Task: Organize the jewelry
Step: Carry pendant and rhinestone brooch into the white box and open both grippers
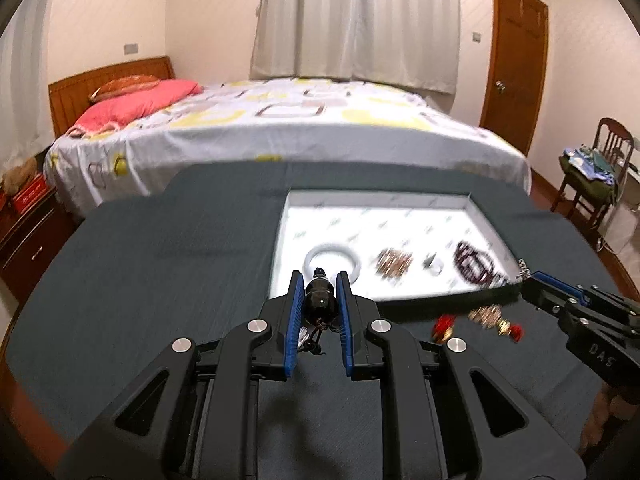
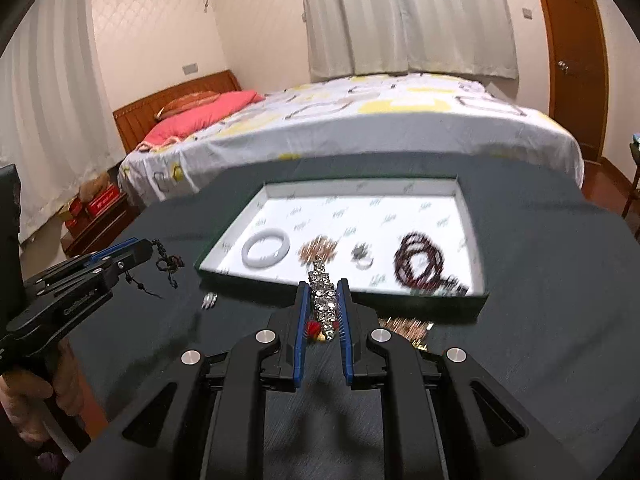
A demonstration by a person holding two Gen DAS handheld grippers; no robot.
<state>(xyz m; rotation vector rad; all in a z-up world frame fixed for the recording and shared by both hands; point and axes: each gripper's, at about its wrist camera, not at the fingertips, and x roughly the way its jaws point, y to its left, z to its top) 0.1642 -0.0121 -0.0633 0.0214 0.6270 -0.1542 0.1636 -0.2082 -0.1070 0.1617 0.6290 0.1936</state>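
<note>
My left gripper (image 1: 319,280) is shut on a black bead pendant (image 1: 318,300) with a dark cord, held above the cloth just before the white tray (image 1: 288,216). My right gripper (image 2: 323,286) is shut on a silver crystal bracelet (image 2: 325,300), held near the tray's front edge (image 2: 280,280). In the tray lie a white bangle (image 2: 266,253), a copper bead bracelet (image 2: 318,250), a small ring (image 2: 363,258) and a dark red bead strand (image 2: 420,262). The left gripper also shows in the right wrist view (image 2: 144,249) with the cord dangling.
Gold and red earrings (image 1: 492,318) lie on the dark tablecloth (image 1: 140,280) in front of the tray. A small silver piece (image 2: 209,300) lies left of the tray. A bed (image 1: 280,128) stands behind the table, a chair (image 1: 596,176) at right.
</note>
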